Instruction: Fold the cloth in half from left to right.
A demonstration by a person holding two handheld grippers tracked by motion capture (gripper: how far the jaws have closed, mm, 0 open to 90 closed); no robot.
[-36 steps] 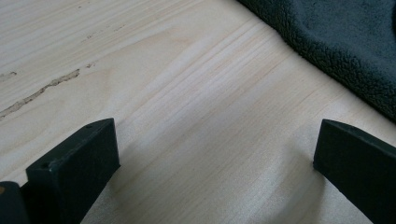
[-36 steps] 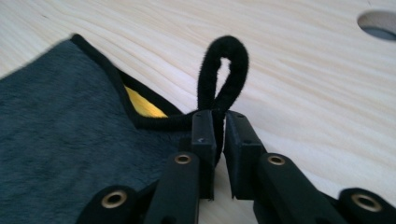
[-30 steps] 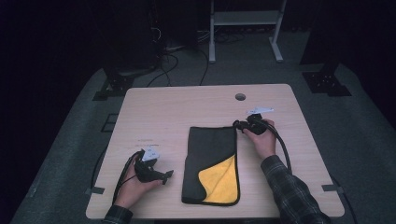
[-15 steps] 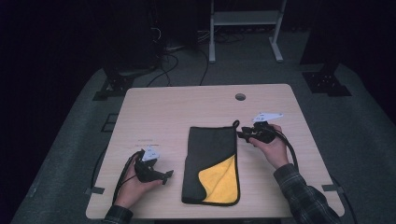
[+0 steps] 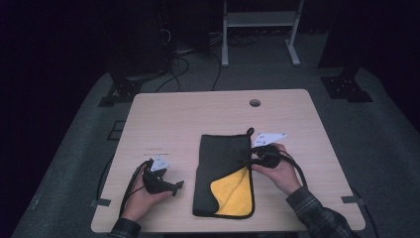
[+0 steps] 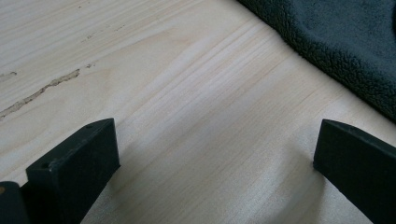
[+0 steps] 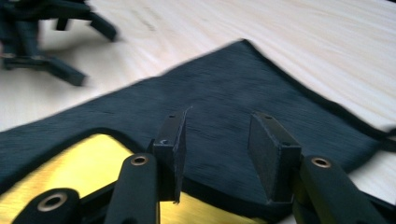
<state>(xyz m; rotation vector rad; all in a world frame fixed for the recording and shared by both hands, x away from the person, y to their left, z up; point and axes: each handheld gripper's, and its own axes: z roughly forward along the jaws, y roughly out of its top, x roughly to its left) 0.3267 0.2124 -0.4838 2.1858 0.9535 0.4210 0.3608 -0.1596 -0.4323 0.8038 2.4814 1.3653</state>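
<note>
Cloth (image 5: 224, 168): dark, yellow corner folded up, lower centre of the table (image 5: 198, 114).
Right claw (image 5: 247, 159): jaws parted over cloth's right edge.
Left claw (image 5: 174, 187): agape, lower left, on bare wood.
Hidden: cloth's underside.

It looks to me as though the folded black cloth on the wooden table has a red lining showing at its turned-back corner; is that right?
Not quite: the lining is yellow, not red. The high view shows the folded black cloth on the wooden table with a yellow patch at its turned-back corner, and the right gripper view shows the same yellow.
</note>
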